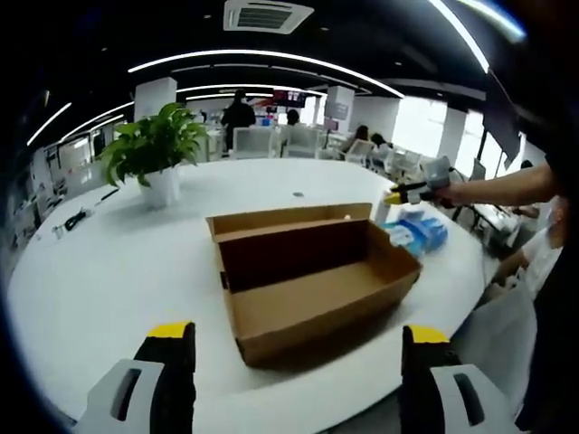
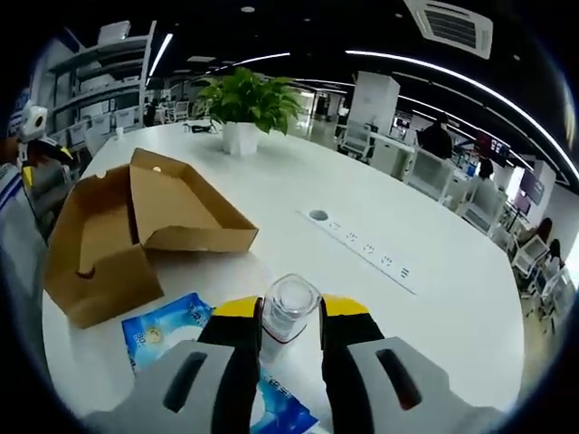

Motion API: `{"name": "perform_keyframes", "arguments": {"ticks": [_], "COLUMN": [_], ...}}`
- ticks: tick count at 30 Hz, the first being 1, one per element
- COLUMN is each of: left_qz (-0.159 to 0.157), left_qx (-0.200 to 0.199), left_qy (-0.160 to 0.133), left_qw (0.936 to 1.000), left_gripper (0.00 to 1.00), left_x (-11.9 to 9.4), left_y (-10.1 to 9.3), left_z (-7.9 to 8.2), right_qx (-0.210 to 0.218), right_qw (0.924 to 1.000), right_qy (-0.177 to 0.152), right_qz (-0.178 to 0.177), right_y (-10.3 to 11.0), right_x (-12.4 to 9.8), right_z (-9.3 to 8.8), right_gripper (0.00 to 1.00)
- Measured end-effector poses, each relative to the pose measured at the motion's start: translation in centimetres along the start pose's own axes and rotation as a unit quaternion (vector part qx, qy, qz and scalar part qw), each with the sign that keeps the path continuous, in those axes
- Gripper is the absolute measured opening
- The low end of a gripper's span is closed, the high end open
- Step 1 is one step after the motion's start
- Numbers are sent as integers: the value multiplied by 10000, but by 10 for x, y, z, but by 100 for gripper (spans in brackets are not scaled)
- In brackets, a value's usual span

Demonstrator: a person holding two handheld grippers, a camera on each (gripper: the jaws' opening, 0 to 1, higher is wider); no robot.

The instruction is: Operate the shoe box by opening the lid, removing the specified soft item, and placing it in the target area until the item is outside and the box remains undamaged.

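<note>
Shoe box (image 1: 312,276) sits open on the white counter (image 1: 109,271) near its edge. Left gripper (image 1: 298,353) hangs before it, jaws spread, empty. Right gripper (image 2: 289,316) clamps a clear bottle (image 2: 289,307) above the blue soft pack (image 2: 163,330) beside the box.

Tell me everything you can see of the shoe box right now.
The shoe box is plain brown corrugated cardboard, standing open on the white table with its hinged lid folded back. The inside looks empty from the left gripper view. No tears or crushing visible. A blue soft pack lies on the table beside it, outside. Neither gripper touches the box; the right gripper is shut on a clear bottle.
</note>
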State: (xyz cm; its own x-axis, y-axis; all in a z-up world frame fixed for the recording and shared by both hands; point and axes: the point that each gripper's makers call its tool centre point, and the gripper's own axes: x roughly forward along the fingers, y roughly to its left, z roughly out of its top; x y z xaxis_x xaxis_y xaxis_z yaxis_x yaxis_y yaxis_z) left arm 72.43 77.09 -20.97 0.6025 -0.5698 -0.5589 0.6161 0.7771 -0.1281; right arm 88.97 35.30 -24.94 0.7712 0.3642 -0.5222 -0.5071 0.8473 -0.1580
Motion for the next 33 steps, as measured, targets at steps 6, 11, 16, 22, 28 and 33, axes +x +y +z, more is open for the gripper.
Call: {"name": "perform_keyframes", "arguments": {"ticks": [6,11,16,22,28,33], "left_qz": [-6,7,32,177,416,585], "left_qx": [13,0,4,-55,-34,-137], "left_qy": [7,16,30,39,97,146], "left_qw": [10000,10000,10000,9998,9991,9981], "left_gripper": [95,95,94,83,67,56], "left_x": [-1,-1,-1,-1,-1,1], "left_y": [2,3,3,11,22,33], "left_z": [-1,-2,-2,-1,0,0], "right_qx": [-11,-24,-2,36,-52,-146], "right_qw": [10000,10000,10000,10000,10000,9998], "right_qy": [33,55,56,42,36,163], "right_qz": [24,32,21,-9,-49,17], "right_y": [1,5,5,4,5,9], "right_x": [1,0,0,-3,-12,-15], "right_z": [-3,-2,-1,3,12,16], "right_gripper": [23,24,26,28,30,31]}}
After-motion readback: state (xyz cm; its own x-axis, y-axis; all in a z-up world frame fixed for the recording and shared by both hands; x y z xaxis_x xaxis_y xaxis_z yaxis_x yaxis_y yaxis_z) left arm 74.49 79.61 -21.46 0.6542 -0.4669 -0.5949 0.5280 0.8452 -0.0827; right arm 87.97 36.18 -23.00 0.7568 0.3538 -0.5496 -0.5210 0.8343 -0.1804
